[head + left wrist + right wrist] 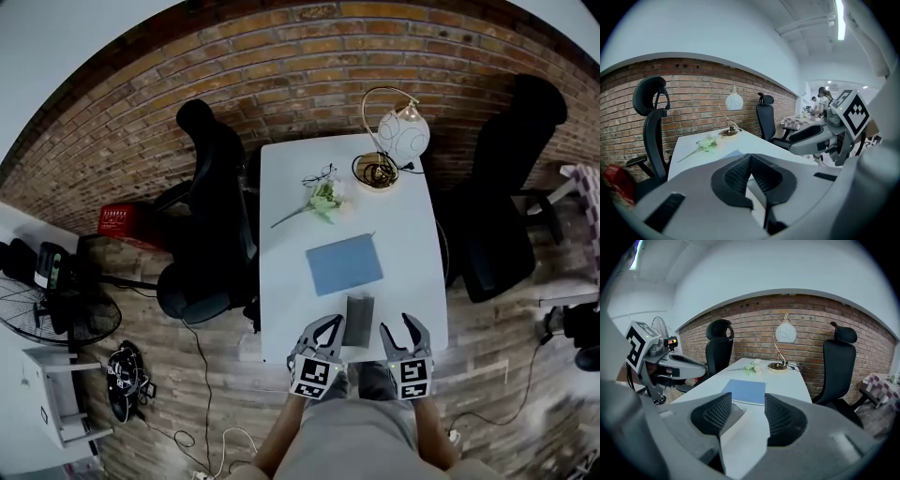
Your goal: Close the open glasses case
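Glasses case (pixel 359 321): dark grey oblong, matte; lid unclear.
Left gripper (pixel 330 324): my ribbed jaws touching at tips, empty.
Right gripper (pixel 397 326): my jaws apart, empty.

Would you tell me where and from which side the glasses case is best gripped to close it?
Probably across its narrow width, coming from above at the near table edge: the glasses case lies there end-on, long sides facing the left gripper and right gripper. Which part is the lid, I cannot tell.

glasses case (pixel 359 321): lid state too small to tell | left gripper view: case hidden behind left claw (pixel 749 157)
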